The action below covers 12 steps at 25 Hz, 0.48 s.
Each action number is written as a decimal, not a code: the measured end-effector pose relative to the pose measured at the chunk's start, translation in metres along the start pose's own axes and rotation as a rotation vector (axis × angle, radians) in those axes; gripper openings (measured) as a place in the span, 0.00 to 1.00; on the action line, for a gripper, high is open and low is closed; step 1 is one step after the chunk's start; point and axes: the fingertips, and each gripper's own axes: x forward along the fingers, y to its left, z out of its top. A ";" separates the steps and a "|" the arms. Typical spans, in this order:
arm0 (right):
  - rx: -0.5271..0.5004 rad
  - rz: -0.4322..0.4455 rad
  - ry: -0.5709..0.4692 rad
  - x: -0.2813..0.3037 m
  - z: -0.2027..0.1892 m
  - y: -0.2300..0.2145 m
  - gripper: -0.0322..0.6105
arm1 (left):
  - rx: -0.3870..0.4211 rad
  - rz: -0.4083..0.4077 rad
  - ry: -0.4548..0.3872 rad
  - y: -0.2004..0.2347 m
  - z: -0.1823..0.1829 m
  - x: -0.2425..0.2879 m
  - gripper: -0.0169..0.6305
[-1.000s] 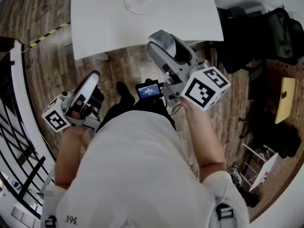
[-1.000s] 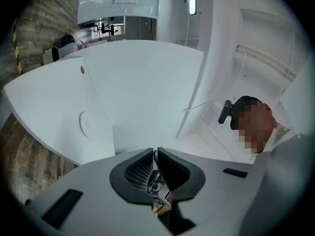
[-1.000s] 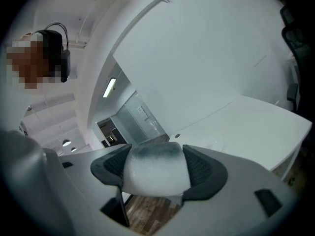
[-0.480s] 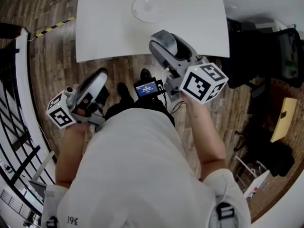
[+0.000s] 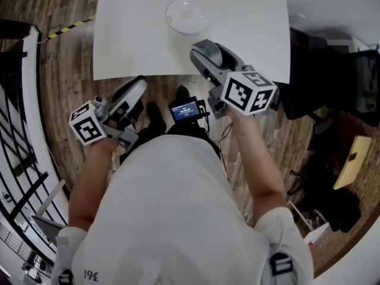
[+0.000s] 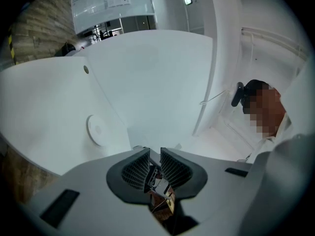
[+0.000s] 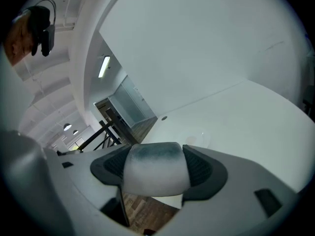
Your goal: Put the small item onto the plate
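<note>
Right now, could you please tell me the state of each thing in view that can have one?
Left gripper: jaws slightly apart, nothing between them.
Right gripper: jaws shut on the small item.
Small item: held, not yet on the plate.
Plate: on the table, looks empty.
Small screen: lit.

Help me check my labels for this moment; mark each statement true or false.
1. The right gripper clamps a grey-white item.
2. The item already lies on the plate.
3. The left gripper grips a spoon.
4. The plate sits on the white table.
1. True: the right gripper has its jaws closed on the grey-white item.
2. False: the item is between the right gripper's jaws, not on the plate.
3. False: the left gripper has its jaws slightly apart with nothing between them.
4. True: the plate rests on the white table.
</note>
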 end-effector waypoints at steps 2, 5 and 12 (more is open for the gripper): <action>-0.025 -0.020 0.033 0.010 -0.005 -0.013 0.54 | -0.008 0.016 0.019 0.012 -0.002 0.007 0.10; -0.090 -0.044 0.082 0.025 -0.010 -0.028 0.54 | -0.018 0.038 0.040 0.028 -0.005 0.015 0.10; -0.316 -0.078 0.191 0.069 -0.015 -0.050 0.54 | -0.040 0.092 0.085 0.064 -0.010 0.034 0.10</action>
